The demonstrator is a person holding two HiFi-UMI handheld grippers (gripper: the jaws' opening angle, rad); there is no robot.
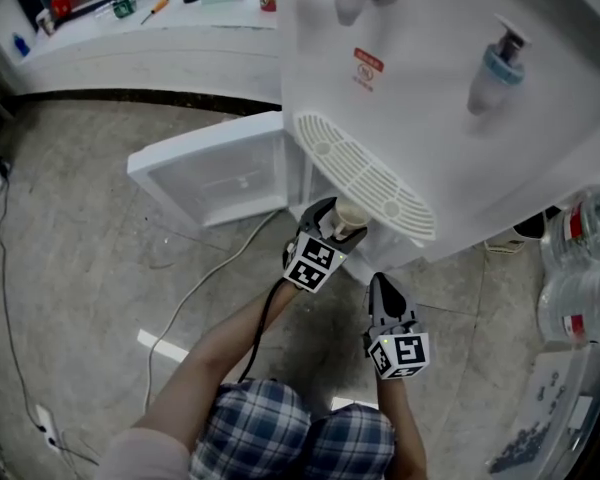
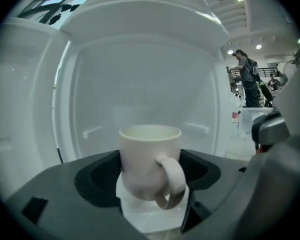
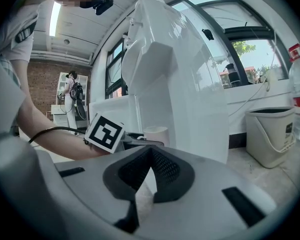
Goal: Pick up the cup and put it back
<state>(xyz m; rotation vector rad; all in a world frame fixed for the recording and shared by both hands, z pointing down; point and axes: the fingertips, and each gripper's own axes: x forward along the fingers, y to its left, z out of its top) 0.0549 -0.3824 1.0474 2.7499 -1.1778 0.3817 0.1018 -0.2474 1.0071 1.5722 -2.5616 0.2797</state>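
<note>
- Head view: my left gripper [image 1: 330, 223] is clenched on the cream ceramic cup with a loop handle [image 1: 351, 212], just under the ribbed drip grille [image 1: 365, 176] of the tall white water dispenser [image 1: 430, 88]. Lifting carelessly could knock the rim on that grille.
- Left gripper view: the jaws hug the rounded body (handle faces me), so I judge it could twist or slip.
- Right gripper view: my right gripper [image 3: 149, 169] is closed on nothing beside the dispenser. A swing could bump the left gripper.

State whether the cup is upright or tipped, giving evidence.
Upright: the cup has its rim level on top, handle vertical, between fingers of the left gripper.
</note>
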